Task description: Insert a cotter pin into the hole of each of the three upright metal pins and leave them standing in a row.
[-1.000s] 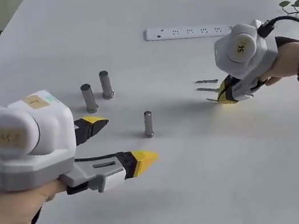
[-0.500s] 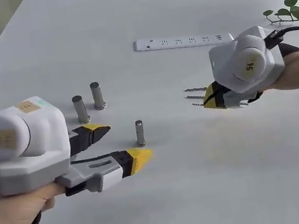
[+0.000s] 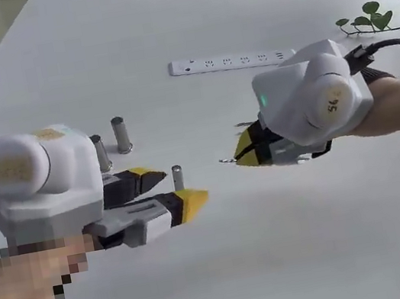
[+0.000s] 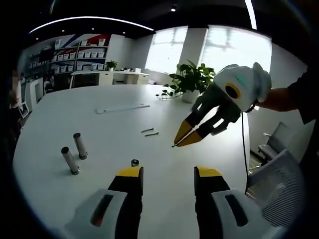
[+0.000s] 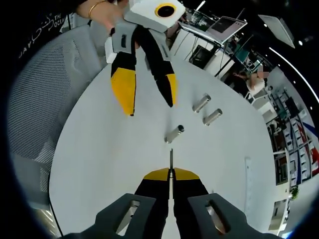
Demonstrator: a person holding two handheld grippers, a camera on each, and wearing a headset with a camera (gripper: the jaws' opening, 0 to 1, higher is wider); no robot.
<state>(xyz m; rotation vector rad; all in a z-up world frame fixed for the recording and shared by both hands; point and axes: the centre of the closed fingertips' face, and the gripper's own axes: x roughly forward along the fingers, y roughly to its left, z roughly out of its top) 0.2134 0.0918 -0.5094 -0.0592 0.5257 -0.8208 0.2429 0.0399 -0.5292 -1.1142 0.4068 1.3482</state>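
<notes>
- Right hand-held gripper [image 3: 241, 154] has slid towards frame centre, pinching a cotter pin [image 5: 171, 158], closing on the nearest metal pin [image 3: 178, 176].
- Left hand-held gripper [image 4: 169, 172] gapes empty: unbraced, that pin may topple.

A round yellow sticker [image 3: 331, 103] on the white body of the right hand-held gripper [image 3: 240, 158] bore handwritten marks resembling "54". Tan stickers [image 3: 10, 169] on the left hand-held gripper [image 3: 183, 184] were too blurred to read.
</notes>
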